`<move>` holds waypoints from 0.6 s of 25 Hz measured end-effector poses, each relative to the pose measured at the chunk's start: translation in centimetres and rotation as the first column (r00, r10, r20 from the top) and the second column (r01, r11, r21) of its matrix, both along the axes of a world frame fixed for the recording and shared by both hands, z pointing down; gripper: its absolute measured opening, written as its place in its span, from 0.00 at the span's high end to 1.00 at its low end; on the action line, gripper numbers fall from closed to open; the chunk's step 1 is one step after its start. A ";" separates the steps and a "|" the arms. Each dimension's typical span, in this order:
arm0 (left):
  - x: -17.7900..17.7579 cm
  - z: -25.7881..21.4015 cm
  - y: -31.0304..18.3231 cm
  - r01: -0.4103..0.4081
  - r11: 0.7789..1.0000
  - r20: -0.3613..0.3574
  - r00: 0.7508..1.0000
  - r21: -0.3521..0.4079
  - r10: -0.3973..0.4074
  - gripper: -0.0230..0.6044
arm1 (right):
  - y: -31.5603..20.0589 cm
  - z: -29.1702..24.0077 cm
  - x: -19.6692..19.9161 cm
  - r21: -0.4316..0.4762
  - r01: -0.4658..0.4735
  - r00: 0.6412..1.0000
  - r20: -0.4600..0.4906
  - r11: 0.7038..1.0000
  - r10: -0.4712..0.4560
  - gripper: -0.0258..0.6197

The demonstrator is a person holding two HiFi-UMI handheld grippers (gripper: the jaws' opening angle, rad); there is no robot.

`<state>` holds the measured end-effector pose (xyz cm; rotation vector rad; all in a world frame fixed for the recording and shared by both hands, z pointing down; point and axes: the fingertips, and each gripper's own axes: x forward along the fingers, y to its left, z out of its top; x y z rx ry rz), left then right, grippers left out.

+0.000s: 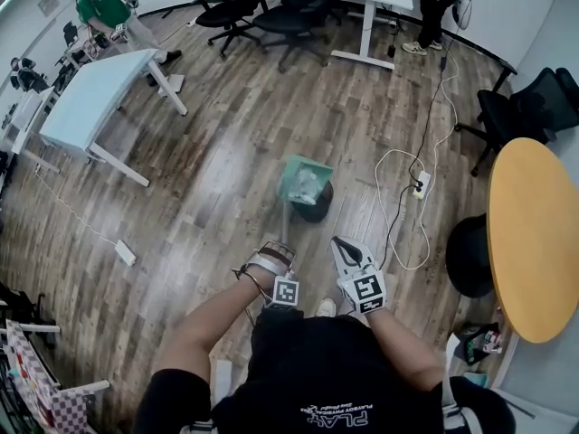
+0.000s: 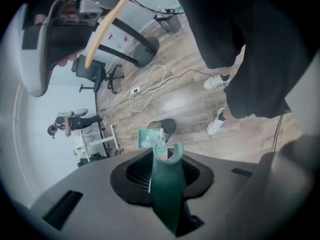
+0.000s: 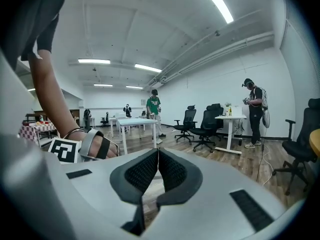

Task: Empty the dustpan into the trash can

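Left tool, dustpan over bin, power strip

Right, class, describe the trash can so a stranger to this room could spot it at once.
Start on the wooden floor left of the round yellow table. Beside the white power strip stands a small round black trash can. Unlike the dark table base, it stands in the open with a teal dustpan tipped over it.

Wood-plank floor, white walls, ceiling strip lights on. White table, black office chairs, round yellow table. Corded power strip lies on the floor.
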<state>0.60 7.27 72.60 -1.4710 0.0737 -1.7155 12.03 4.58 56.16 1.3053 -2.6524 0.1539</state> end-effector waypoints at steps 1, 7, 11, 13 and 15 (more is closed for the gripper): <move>0.4 0.5 0.5 -0.022 1.000 0.018 1.000 -0.009 0.022 0.81 | 0.1 -0.1 0.2 -0.001 -0.001 1.000 0.002 1.000 0.001 0.92; 1.1 3.1 3.4 -0.177 0.983 0.153 0.971 -0.052 0.183 0.79 | 0.2 -0.2 1.3 0.000 -0.025 1.000 0.012 1.000 0.025 0.92; -0.1 7.8 5.3 -0.360 0.928 0.332 0.867 -0.098 0.372 0.78 | 0.3 0.4 1.7 -0.009 -0.033 0.999 0.020 0.999 0.033 0.92; -0.6 8.6 5.4 -0.372 0.922 0.375 0.845 -0.103 0.382 0.78 | 0.6 0.5 1.8 -0.014 -0.033 0.999 0.023 0.999 0.033 0.92; -0.7 8.8 5.4 -0.363 0.926 0.384 0.844 -0.108 0.376 0.78 | 0.7 0.5 1.7 -0.015 -0.029 0.999 0.024 0.999 0.030 0.92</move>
